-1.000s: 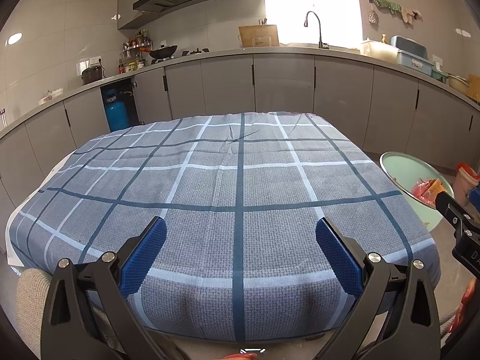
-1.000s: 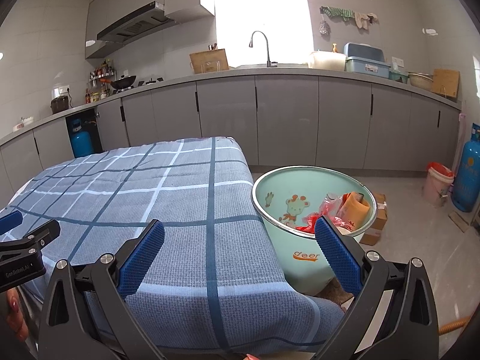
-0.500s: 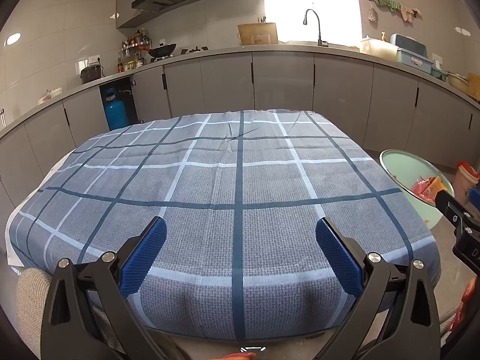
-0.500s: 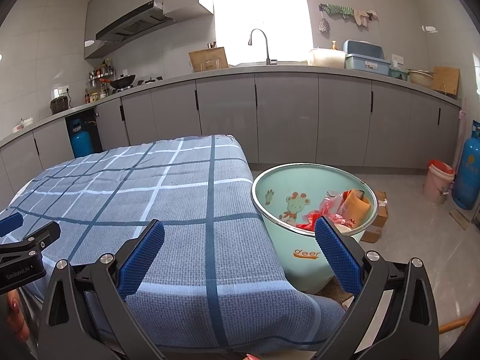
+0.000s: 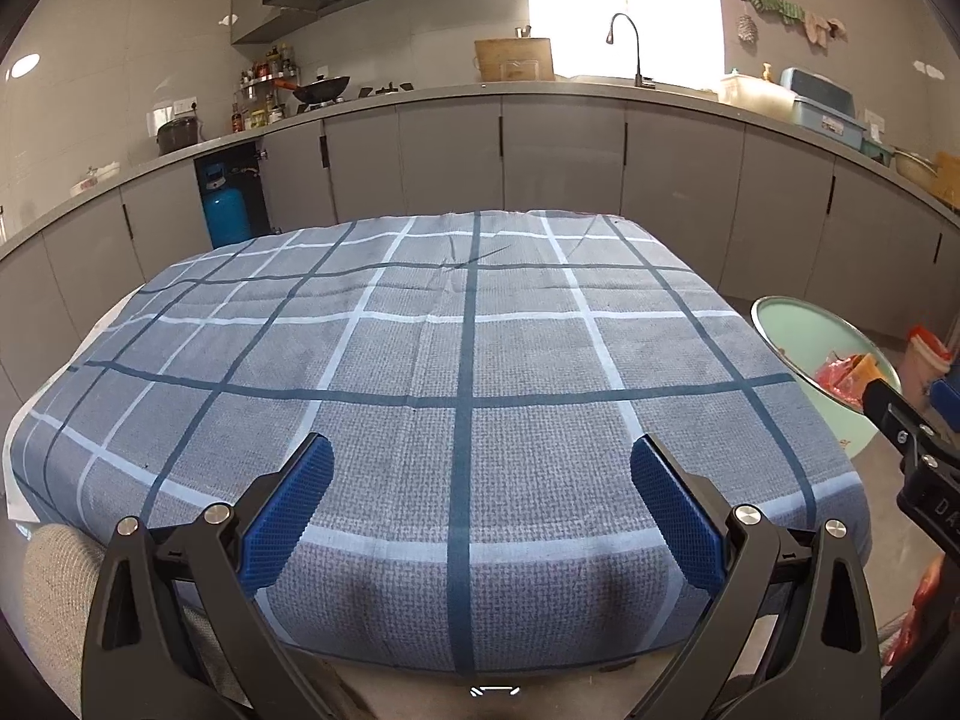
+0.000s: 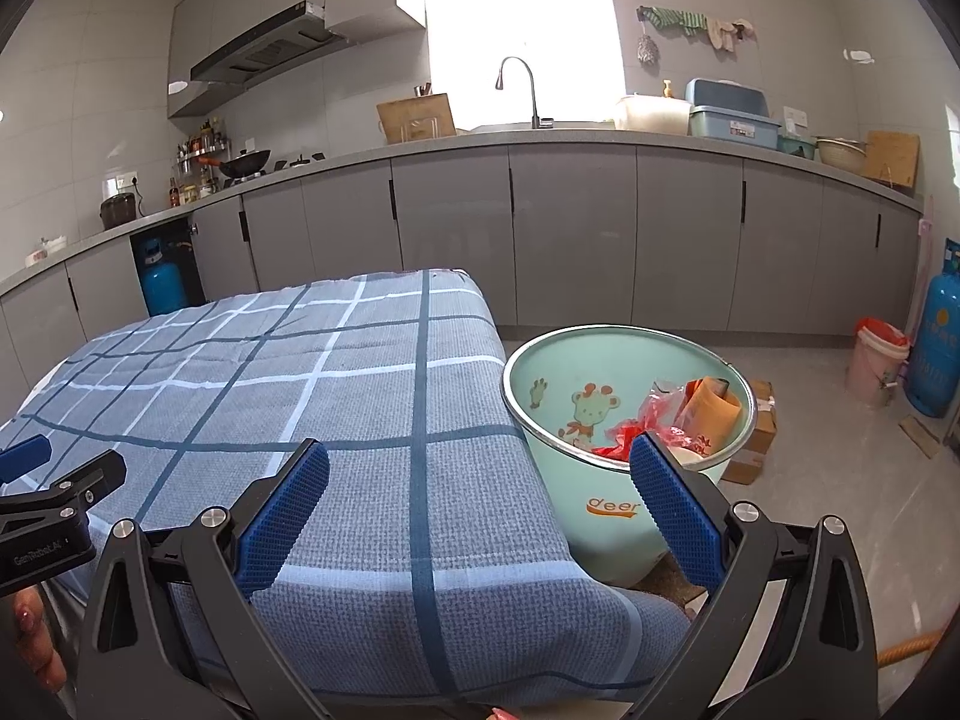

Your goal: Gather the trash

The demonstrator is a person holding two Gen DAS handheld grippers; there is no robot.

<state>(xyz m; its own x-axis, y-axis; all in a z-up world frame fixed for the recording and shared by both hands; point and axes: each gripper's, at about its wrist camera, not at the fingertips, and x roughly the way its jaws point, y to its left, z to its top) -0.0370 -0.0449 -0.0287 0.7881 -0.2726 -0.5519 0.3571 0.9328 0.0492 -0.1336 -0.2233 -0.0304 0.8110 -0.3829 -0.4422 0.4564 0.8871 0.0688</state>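
Observation:
A mint-green bin (image 6: pixel 600 516) with a cartoon print stands on the floor at the table's right side; red and orange wrappers (image 6: pixel 690 414) lie inside it. The bin (image 5: pixel 798 336) also shows at the right edge of the left wrist view. My left gripper (image 5: pixel 480 498) hangs open over the near edge of the checked blue tablecloth (image 5: pixel 420 360), nothing between its blue pads. My right gripper (image 6: pixel 477 495) is open too, above the table's near right corner, with its right fingertip (image 6: pixel 666 492) in front of the bin. No loose trash shows on the cloth.
Grey kitchen cabinets (image 6: pixel 570 240) and a counter with a sink run along the back. A pink bucket (image 6: pixel 876 360), a blue gas cylinder (image 6: pixel 939 348) and a cardboard box (image 6: pixel 759 432) stand on the floor to the right. A second gas cylinder (image 5: pixel 227 216) sits under the left counter.
Both views have drifted very slightly; the grippers stay open and nothing on the table or in the bin has moved.

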